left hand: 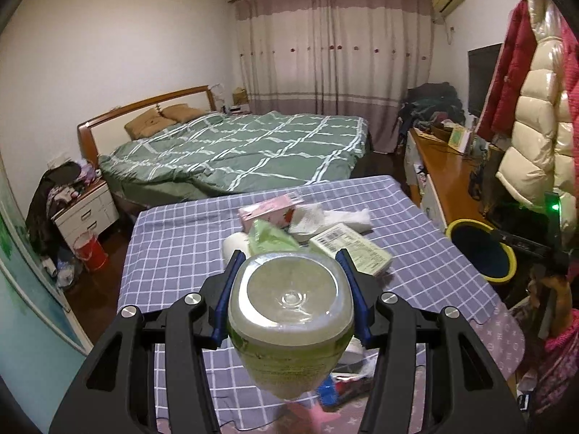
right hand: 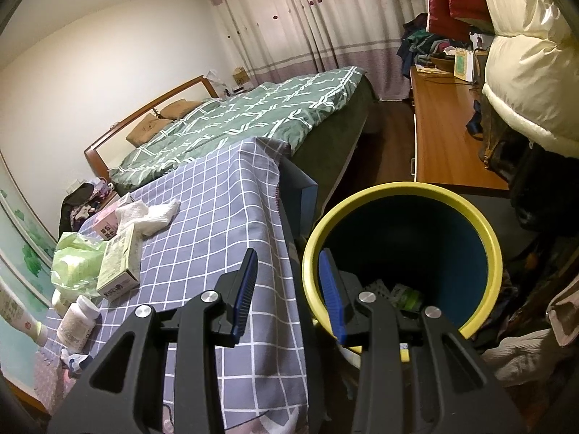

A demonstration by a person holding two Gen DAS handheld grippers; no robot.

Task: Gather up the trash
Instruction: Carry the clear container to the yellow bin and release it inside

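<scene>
My left gripper [left hand: 289, 257] is shut on a clear plastic bottle [left hand: 291, 311] with a green label. The bottle's base faces away from the camera, and it hangs above the table's checked cloth [left hand: 173, 238]. Behind it on the cloth lie a green plastic bag [left hand: 271, 238], a pink carton [left hand: 267, 211], a white crumpled cloth [left hand: 325, 220] and a pale green box [left hand: 353, 249]. My right gripper [right hand: 289, 291] is open and empty, beside the table's edge at the rim of the yellow-rimmed bin [right hand: 481, 224]. Some trash [right hand: 401, 294] lies at the bin's bottom.
A white pill bottle [right hand: 77, 322] stands near the table's front left. Behind the table is the bed [left hand: 235, 148]. A wooden desk [right hand: 445, 137] and hanging padded jackets [right hand: 524, 72] fill the right side. A red bucket [left hand: 90, 253] stands on the floor by the nightstand [left hand: 87, 213].
</scene>
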